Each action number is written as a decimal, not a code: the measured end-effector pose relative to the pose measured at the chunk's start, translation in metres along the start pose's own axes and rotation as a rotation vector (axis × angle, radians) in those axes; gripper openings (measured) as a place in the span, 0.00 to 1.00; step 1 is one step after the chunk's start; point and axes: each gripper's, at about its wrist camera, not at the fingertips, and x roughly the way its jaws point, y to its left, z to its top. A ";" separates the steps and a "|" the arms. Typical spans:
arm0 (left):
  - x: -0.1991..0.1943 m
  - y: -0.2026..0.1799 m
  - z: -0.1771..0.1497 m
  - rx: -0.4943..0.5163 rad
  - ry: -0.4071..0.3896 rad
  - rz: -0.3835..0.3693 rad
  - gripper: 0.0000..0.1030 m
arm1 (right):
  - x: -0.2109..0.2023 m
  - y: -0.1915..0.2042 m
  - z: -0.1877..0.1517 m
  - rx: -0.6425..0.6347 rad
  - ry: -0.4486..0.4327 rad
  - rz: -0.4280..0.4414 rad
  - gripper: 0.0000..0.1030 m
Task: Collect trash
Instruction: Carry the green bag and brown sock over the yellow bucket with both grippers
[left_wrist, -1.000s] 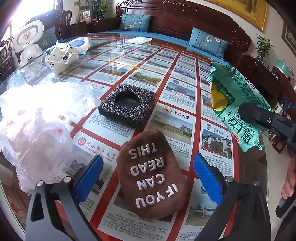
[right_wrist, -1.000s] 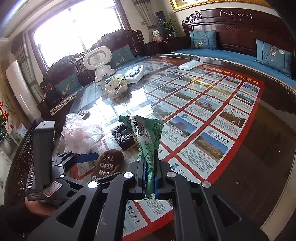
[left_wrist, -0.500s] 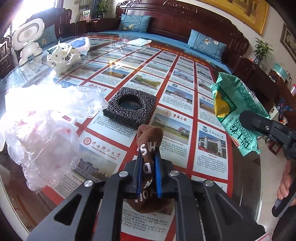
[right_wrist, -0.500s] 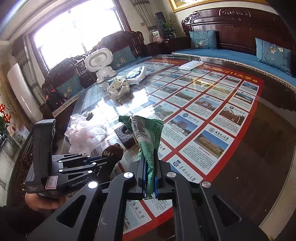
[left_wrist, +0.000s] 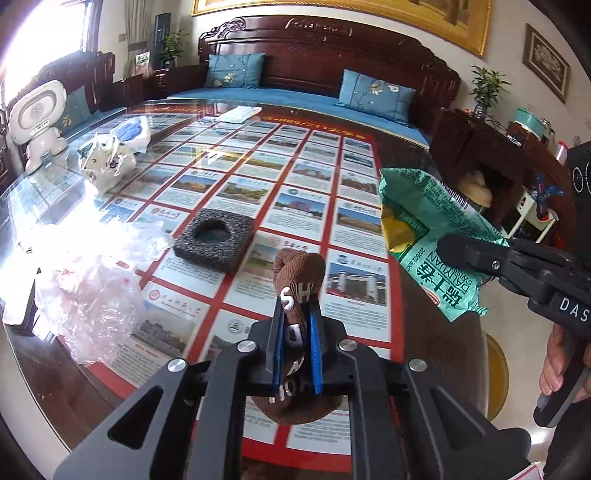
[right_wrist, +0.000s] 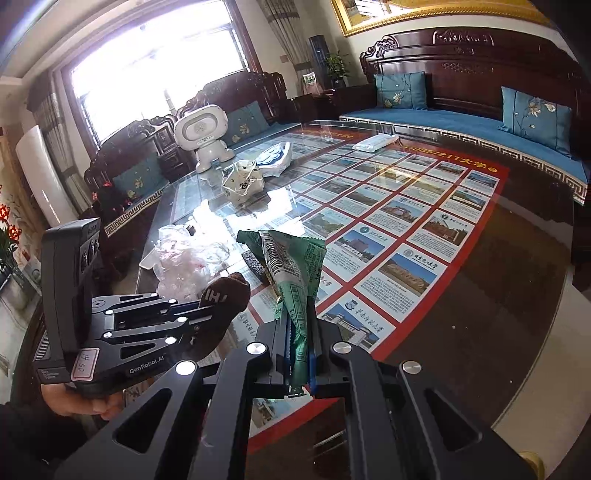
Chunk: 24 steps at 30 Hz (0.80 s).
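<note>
Left gripper (left_wrist: 297, 334) just went from spread wide around the brown sock (left_wrist: 299, 273) to clamped on it. A second ago the sock lay flat on the glass table (left_wrist: 436, 332), lettering up; now it's bunched between the blue pads (left_wrist: 277, 341) and looks lifted clear, toe end sticking up past the tips, heel end hanging under the jaws. So we read the pick as done on that side.

Right gripper (right_wrist: 299, 354) unchanged: pressed together on the green snack wrapper (right_wrist: 291, 266), same pinch as before, wrapper standing up out of the jaws and held above the table.

Both hands are full. We'd guess the next move is carrying both to a bin, though no bin shows in either view.

Left on the table: crumpled clear plastic bag (left_wrist: 85, 273) to the left of the sock, black foam square (left_wrist: 214, 240) with the hole just beyond it, a white crumpled bag (left_wrist: 105, 162) further back near the toy robot (left_wrist: 37, 122). Task roughly partway.

Risk: the sock is soft and gripped mid-body; it could slip.
</note>
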 end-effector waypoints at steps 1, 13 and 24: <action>-0.002 -0.006 -0.001 0.009 -0.001 -0.006 0.12 | -0.004 -0.001 -0.002 0.002 -0.002 -0.004 0.07; 0.000 -0.112 -0.013 0.164 0.044 -0.146 0.12 | -0.094 -0.041 -0.056 0.077 -0.064 -0.141 0.07; 0.035 -0.254 -0.041 0.338 0.166 -0.328 0.12 | -0.184 -0.117 -0.149 0.246 -0.103 -0.323 0.07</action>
